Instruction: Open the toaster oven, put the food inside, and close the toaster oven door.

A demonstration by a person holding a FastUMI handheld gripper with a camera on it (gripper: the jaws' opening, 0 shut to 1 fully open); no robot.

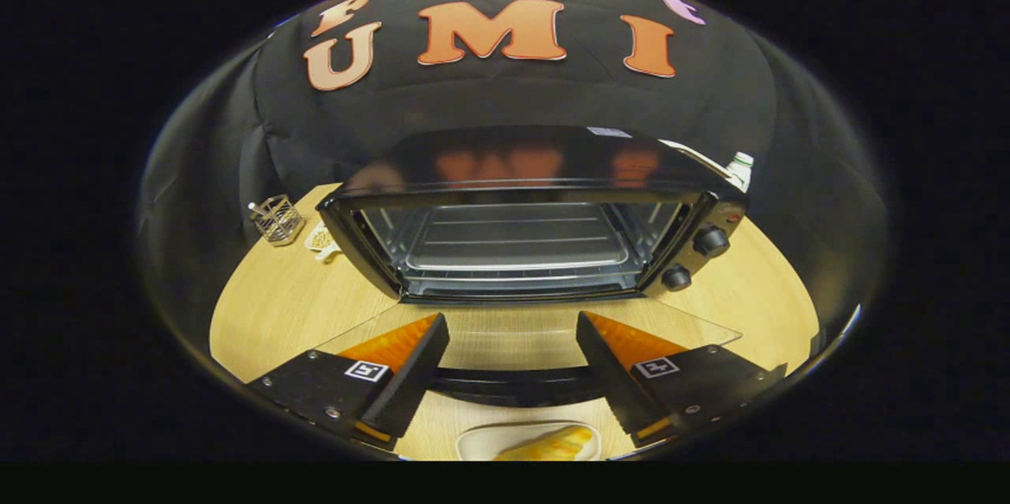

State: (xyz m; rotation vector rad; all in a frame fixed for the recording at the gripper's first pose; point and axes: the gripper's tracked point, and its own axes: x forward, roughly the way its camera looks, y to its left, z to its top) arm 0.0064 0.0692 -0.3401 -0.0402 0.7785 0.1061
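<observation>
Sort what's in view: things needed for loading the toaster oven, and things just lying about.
For the job: toaster oven, its open glass door, the food on the plate, the open hand-held gripper.

Lying about: wire holder, bottle behind the oven.

Wire basket (278, 218) on wooden table (268, 307); white bottle (740, 167) further right.

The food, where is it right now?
In the gripper view the food lies on a white plate on the table, below the open gripper, nearer than the lowered oven door's handle.
</observation>
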